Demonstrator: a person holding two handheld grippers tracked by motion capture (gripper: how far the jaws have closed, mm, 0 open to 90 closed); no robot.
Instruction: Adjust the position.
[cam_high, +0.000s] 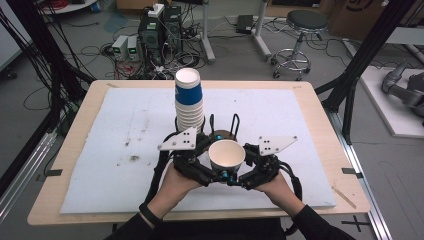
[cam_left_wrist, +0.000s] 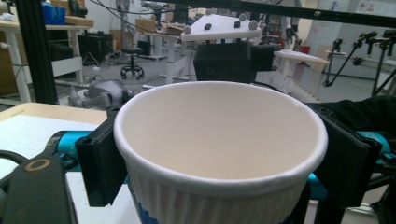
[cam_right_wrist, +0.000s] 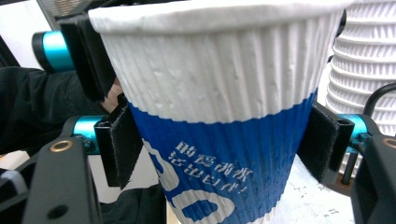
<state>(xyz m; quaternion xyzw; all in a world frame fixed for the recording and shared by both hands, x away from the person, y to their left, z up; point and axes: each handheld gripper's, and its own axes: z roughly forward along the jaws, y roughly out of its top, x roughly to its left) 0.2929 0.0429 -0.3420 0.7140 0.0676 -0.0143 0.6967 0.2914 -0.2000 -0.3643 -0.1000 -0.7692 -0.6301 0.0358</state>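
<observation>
Between the two hands, a ribbed paper cup (cam_high: 227, 156) hangs above the white foam mat (cam_high: 125, 150), just in front of the cup stack (cam_high: 189, 100). The right gripper (cam_right_wrist: 219, 144) clamps its blue band. The left gripper (cam_left_wrist: 219, 161) brackets the rim, contact unclear. Best to let one gripper alone carry it, gently. The cup's base is cut off.

both tongs, left (cam_high: 212, 167) and right (cam_high: 240, 170), meet jaws inward, hands side by side.
</observation>
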